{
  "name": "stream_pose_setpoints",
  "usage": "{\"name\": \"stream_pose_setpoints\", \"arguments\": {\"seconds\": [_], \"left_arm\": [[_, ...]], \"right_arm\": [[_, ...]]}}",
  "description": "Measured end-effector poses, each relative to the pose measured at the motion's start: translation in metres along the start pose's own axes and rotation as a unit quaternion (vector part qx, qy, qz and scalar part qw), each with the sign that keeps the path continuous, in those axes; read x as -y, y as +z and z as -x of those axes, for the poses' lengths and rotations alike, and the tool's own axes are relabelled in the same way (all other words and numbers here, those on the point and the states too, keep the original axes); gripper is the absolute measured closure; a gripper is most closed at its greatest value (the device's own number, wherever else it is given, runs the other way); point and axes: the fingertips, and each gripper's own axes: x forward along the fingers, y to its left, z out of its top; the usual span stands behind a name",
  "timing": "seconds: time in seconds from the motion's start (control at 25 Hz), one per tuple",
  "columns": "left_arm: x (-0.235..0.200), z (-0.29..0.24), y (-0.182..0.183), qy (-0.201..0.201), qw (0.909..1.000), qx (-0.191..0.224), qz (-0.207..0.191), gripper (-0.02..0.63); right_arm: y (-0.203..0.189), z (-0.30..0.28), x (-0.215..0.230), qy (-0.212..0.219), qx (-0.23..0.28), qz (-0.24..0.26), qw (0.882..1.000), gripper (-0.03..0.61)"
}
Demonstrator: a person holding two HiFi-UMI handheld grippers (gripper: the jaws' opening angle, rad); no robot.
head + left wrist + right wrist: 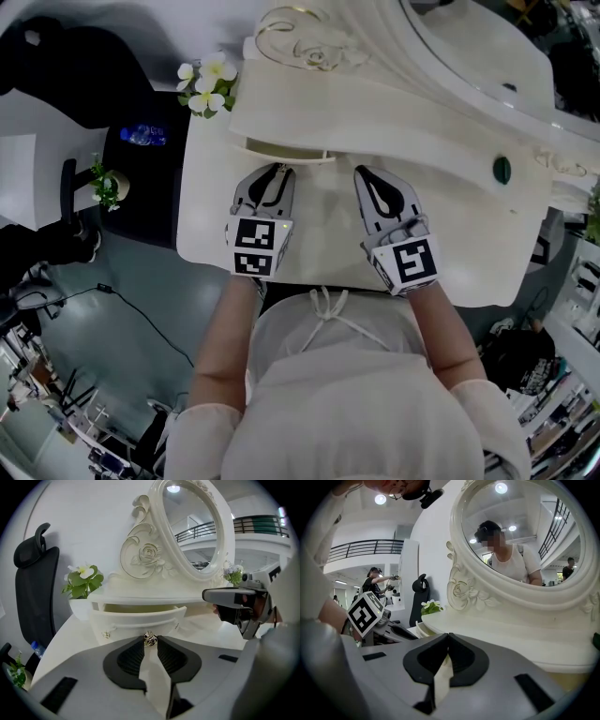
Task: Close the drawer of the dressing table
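Drawer partly open, left gripper on its knob.
The drawer (136,619) juts from the dressing table (206,211) under its upper shelf. The left gripper (277,171) pinches the small metal knob (150,639). The right gripper (449,634) sits just beside it, clenched and empty.

Cream dressing table (202,211); flowers (208,84) atop

Ahead of my left gripper (150,639) & off to its left: white flowers (83,581) w/ green leaves in a white pot. Further left, black office chair (33,592), headrest up top. Low on the left near the chair: water bottle (38,649), small green plant (16,676). Far right, above tip level, balcony railing (255,524).
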Motion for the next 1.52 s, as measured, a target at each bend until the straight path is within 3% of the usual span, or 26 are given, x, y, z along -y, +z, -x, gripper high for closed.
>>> {"name": "stream_pose_setpoints", "arguments": {"seconds": [0.44,0.68,1.12,1.32,1.4,1.52], "left_arm": [[-0.006,-0.015,0.014,-0.008,0.9998,0.007,0.015,0.514],[-0.011,-0.023,0.019,-0.002,1.0000,0.006,-0.004,0.514],[-0.012,-0.033,0.026,-0.012,0.9996,0.026,0.004,0.514],[-0.011,-0.032,0.028,-0.036,0.9980,0.044,0.028,0.511],[-0.006,-0.032,0.028,-0.048,0.9975,0.043,0.028,0.478],[0.001,-0.029,0.028,-0.053,0.9974,0.039,0.029,0.353]], "right_arm": [[0.005,-0.007,0.009,-0.010,0.010,-0.003,1.000,0.572],[0.006,-0.010,0.010,-0.011,0.010,-0.002,1.000,0.572],[0.002,-0.014,0.017,-0.017,0.005,-0.003,1.000,0.572],[0.005,-0.015,0.012,-0.017,0.005,0.000,1.000,0.572],[0.009,-0.015,0.011,-0.019,0.007,-0.001,1.000,0.572],[0.016,-0.014,0.009,-0.024,0.013,-0.001,1.000,0.572]]}}
